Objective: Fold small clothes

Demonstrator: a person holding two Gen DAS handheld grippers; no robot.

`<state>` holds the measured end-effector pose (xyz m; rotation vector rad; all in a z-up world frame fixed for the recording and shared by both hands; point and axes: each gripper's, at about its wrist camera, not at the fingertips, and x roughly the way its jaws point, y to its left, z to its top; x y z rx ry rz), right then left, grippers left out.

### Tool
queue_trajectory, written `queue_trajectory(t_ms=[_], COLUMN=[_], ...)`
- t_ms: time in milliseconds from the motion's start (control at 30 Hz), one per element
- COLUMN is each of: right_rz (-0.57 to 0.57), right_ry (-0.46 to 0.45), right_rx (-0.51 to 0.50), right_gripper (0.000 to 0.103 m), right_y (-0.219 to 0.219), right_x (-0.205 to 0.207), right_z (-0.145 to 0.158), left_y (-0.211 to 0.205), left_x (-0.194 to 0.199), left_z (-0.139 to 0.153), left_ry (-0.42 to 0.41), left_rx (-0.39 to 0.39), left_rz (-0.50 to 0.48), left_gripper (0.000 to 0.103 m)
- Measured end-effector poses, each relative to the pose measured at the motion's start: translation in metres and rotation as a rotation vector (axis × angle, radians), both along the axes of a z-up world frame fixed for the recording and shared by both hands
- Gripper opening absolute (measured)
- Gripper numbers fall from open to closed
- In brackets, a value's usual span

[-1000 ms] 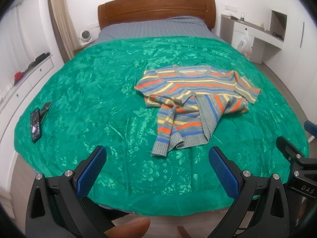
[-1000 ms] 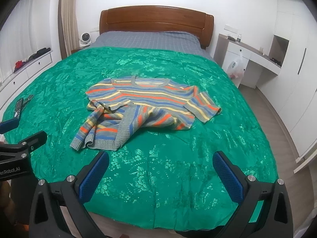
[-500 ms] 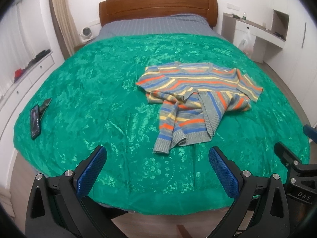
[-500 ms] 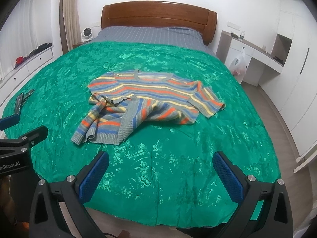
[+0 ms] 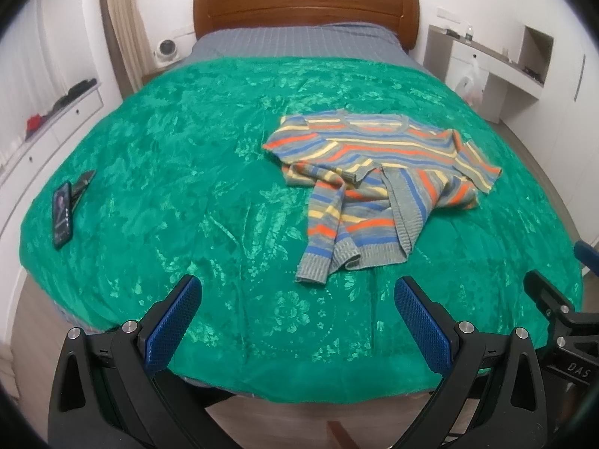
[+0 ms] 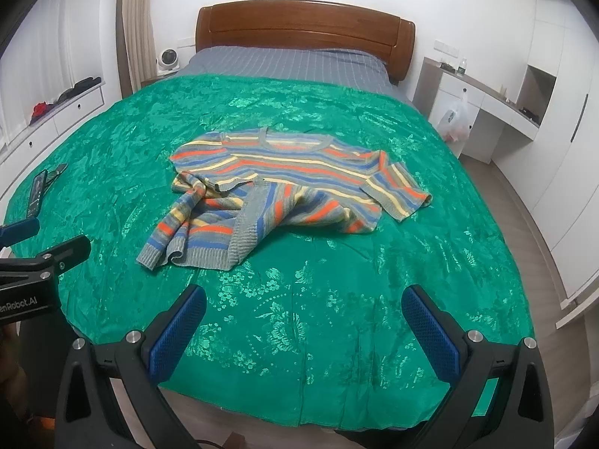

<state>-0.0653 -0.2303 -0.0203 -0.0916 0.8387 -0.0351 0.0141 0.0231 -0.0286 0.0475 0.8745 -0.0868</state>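
so both hand-held grippers sit at the near edge of the bed, nothing held; left hand-held gripper (image 5: 297, 321) jaws spread wide, right hand-held gripper (image 6: 303, 331) jaws spread wide too; striped sweater (image 5: 378, 183) lies crumpled mid-bed on the green bedspread (image 5: 168, 157), collar toward the far headboard (image 5: 305, 7), left sleeve and hem bunched and folded over toward the near side, right sleeve spread out flat; step in hand looks like the approach before flattening; best bet is left gripper takes the near cuff (image 5: 312, 271), right takes the ribbed hem (image 6: 243, 235), pull apart to lay it flat before any fold; pinch one layer only, knit will stretch and drag; phone (image 5: 61, 215) lies at far left of the bedspread, well apart; versus earlier frames both views have closed in a little on the sweater, sweater itself unmoved, jaws same width.
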Motion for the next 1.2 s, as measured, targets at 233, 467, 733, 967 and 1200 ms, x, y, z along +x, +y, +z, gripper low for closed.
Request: queue_trajectory(t_ms=[233, 467, 733, 967, 1200], right_rz=[0.000, 0.001, 0.012, 0.022, 0.022], right_ry=[0.015, 0.028, 0.040, 0.044, 0.045], right_rx=[0.006, 0.007, 0.007, 0.010, 0.012], right_gripper=[0.103, 0.103, 0.103, 0.103, 0.103], right_y=[0.000, -0.002, 0.001, 0.002, 0.001], right_x=[-0.001, -0.002, -0.002, -0.002, -0.003], right_z=[0.000, -0.003, -0.005, -0.006, -0.006], left_y=[-0.008, -0.008, -0.007, -0.008, 0.005], left_x=[-0.003, -0.002, -0.002, -0.002, 0.012], left_z=[-0.002, -0.006, -0.006, -0.008, -0.015], left_ry=[0.002, 0.011, 0.013, 0.019, 0.029], left_rx=[0.001, 0.000, -0.005, -0.007, -0.032], left_rz=[-0.014, -0.019, -0.017, -0.015, -0.053], left_gripper=[0.103, 0.103, 0.103, 0.103, 0.103])
